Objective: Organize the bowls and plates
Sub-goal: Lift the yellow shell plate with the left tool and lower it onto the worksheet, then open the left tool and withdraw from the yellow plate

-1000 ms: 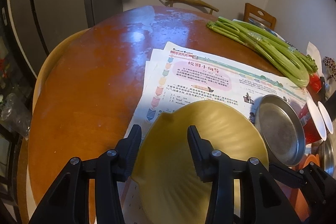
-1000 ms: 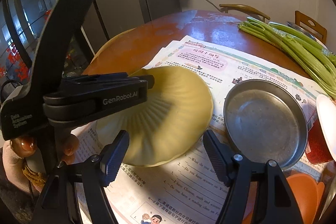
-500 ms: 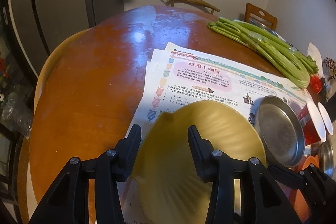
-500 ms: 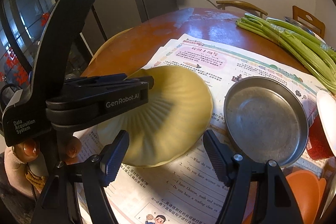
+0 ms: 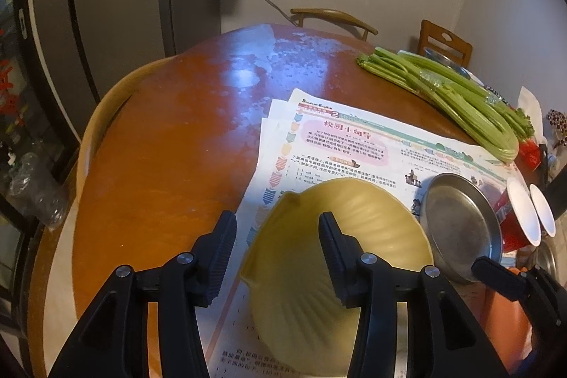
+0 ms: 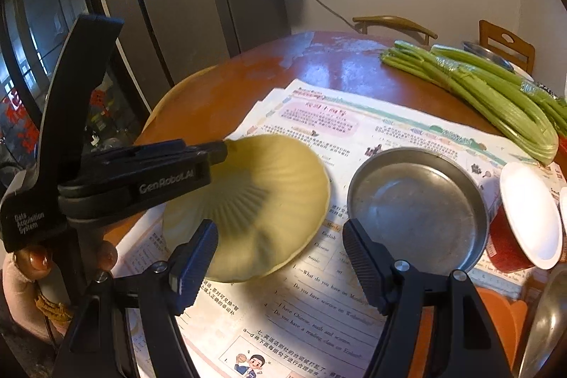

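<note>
1. Since the task is sorting dishes, the yellow plate [image 5: 340, 254] lies on the paper [image 5: 336, 144] that covers the near part of the worktop [image 5: 170, 147], just left of the steel plate [image 6: 418, 204]. The two are near each other but not touching.
2. Left claw [image 5: 276, 222]: it straddles the plate's near-left rim, one finger inside the dish and one outside. The outer pad stands clear, with paper showing in the gap. The jaws have just been easing apart, so it grips nothing. Judged a release after setting the plate down.
3. Right claw [image 6: 280, 232]: it is spread wide and empty, and hangs over the paper between the two plates. It probably waits there for the next dish.
4. Cups [image 6: 510, 247], red: they lie tipped at the right edge, beside the steel plate, clear of the sorting area.
5. Against the earlier frames: the outer left pad lay against the rim then and is off it now. The plate sits a little lower and smaller in the left view, so that claw has lifted slightly. The right claw, steel plate and cups are unchanged.
</note>
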{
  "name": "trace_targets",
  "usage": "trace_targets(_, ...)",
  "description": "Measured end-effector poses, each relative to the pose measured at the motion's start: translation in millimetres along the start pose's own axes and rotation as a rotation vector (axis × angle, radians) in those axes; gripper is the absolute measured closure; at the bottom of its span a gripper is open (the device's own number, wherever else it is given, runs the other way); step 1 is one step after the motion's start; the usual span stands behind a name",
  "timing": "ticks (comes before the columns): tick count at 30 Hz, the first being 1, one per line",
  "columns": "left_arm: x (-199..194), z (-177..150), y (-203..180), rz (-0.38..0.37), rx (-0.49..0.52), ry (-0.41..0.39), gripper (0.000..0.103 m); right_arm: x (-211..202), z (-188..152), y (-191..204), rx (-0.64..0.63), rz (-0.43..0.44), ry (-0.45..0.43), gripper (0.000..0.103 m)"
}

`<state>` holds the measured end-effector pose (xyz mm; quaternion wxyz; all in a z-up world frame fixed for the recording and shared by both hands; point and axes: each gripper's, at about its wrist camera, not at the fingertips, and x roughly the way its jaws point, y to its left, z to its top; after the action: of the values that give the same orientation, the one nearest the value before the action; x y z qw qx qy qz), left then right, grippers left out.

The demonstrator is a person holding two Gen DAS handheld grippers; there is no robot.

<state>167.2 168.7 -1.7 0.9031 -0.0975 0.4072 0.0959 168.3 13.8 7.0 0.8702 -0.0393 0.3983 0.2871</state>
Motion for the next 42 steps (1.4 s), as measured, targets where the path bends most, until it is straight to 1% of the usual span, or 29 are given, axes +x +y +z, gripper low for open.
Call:
trace_targets(3, -8.7, -0.6, -0.5, 0.005, -0.001, -0.011, 0.052, -8.9, 0.6, -1.9, 0.006, 0.003, -0.013, 0.03)
trace_targets(10, -29.5, -4.6, -6.6, -0.009, -0.009, -0.038, 0.05, -30.2, 4.3, -7.9, 0.01, -0.01, -0.054, 0.03)
trace_targets(15, -47.5, -7.6, -18.6, -0.036, -0.004, -0.065, 0.047, -45.5, 2.1, -12.8, 0.024, -0.02, -0.083, 0.03)
trace_targets(22, -63.6, -17.8, -39.2, -0.072, 0.006, -0.086, 0.045, -70.8, -9.8, -19.7, 0.037, -0.047, -0.109, 0.03)
trace_targets(35, -78.6, -42.1, -84.6, -0.119, 0.078, -0.086, 0.044, -111.3, -37.4, -50.7, 0.105, -0.084, -0.147, 0.03)
trace_targets(38, -77.4, -46.5, -94.4, -0.131, 0.095, -0.076, 0.044, -116.4, -44.9, -57.0, 0.112, -0.09, -0.143, 0.03)
trace_targets(42, -76.7, -52.2, -101.4, -0.126, 0.1, -0.075, 0.044, -121.2, -57.9, -59.9, 0.122, -0.089, -0.129, 0.03)
